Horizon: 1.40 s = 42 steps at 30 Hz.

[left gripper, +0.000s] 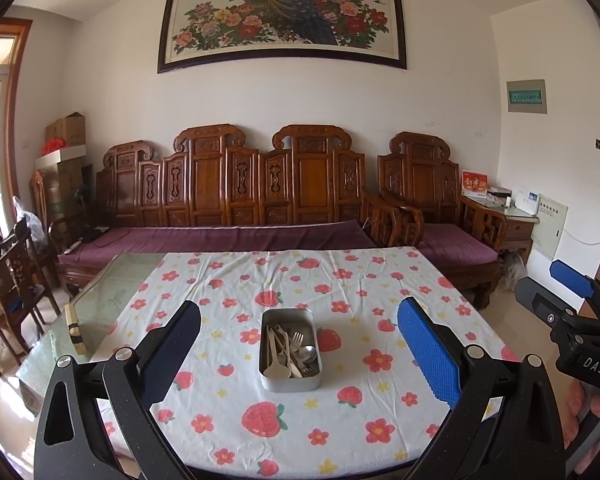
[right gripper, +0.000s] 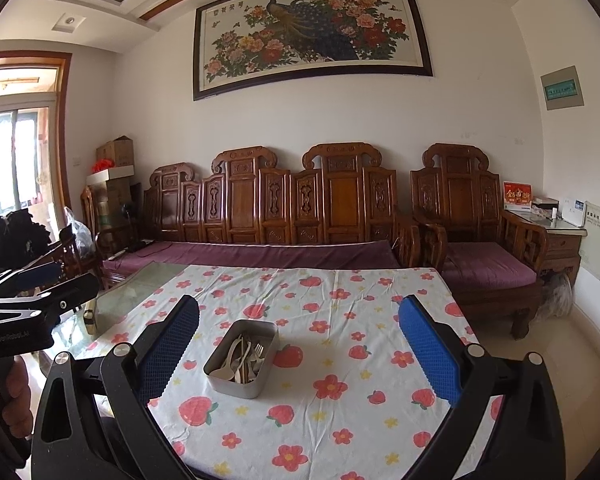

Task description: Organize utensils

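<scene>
Utensils [left gripper: 290, 350] lie jumbled in a metal tin [left gripper: 290, 382] on the flowered tablecloth [left gripper: 340, 420]; both grippers hover above the table. Left gripper [left gripper: 299, 344] and right gripper [right gripper: 299, 344] gape wide, holding nothing.

Soft daylight enters through the tall wood-framed glass door [right gripper: 18, 160], which is overexposed. Fisheye bending curves the edges; the centre stays sharp.

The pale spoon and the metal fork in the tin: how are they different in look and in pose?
The pale spoon is matt cream, with a broad round bowl; the metal fork is shiny silver with thin tines. The spoon's bowl lies at the near end of the metal tin, while the fork's tines point to the far end. Both lie loose in the same tin, among other utensils, with no gripper touching them.
</scene>
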Available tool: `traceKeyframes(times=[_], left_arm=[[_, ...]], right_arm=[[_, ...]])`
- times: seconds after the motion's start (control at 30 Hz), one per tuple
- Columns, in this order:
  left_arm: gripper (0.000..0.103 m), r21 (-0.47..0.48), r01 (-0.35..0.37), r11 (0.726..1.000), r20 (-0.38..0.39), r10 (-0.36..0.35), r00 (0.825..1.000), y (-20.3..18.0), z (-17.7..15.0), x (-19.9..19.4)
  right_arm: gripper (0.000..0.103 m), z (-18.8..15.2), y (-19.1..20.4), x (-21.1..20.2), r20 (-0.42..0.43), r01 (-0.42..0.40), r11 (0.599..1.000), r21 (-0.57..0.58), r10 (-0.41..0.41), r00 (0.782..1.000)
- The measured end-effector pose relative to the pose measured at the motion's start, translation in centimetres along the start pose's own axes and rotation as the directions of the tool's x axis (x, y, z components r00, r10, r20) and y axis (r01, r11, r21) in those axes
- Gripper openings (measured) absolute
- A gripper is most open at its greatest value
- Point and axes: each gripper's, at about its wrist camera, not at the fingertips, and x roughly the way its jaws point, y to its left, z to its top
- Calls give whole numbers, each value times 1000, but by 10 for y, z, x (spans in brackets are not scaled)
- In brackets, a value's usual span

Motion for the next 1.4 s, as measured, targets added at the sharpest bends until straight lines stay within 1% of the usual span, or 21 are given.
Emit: traceKeyframes(times=[0.3, 0.43, 1.4], left_arm=[[95, -2, 11, 1000, 5, -11, 1000, -1, -1, -2], [95, -3, 13, 1000, 7, -13, 1000, -2, -1, -2], [95, -4, 6, 1000, 8, -6, 1000, 1, -3, -2]], right_arm=[[101, -2, 3, 2, -4, -5, 1000, 5, 5, 1000], [101, -2, 2, 2, -10, -19, 1000, 20, 20, 1000], [101, -1, 5, 1, -4, -9, 1000, 11, 9, 1000]])
